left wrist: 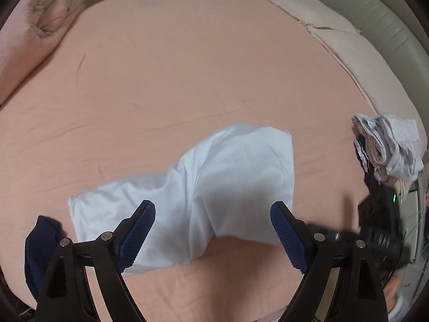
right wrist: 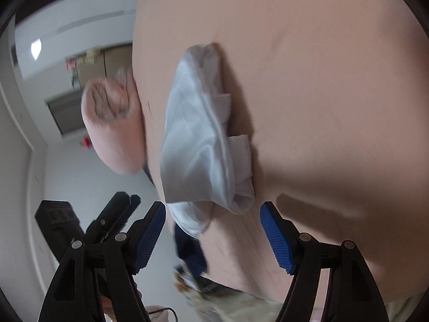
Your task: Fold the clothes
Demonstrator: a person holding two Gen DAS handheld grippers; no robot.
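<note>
A pale blue-white garment lies partly folded on the pink bed sheet. My left gripper is open above its near edge and holds nothing. In the right wrist view, which is tilted sideways and blurred, the same garment lies bunched, and my right gripper is open and empty just beside its near end. The right gripper's black body shows at the right in the left wrist view. The left gripper shows at the lower left in the right wrist view.
A heap of crumpled clothes sits at the bed's right edge. A dark navy garment lies at the near left edge. A pink pillow lies at the far left. A cream blanket and padded headboard are at the far right.
</note>
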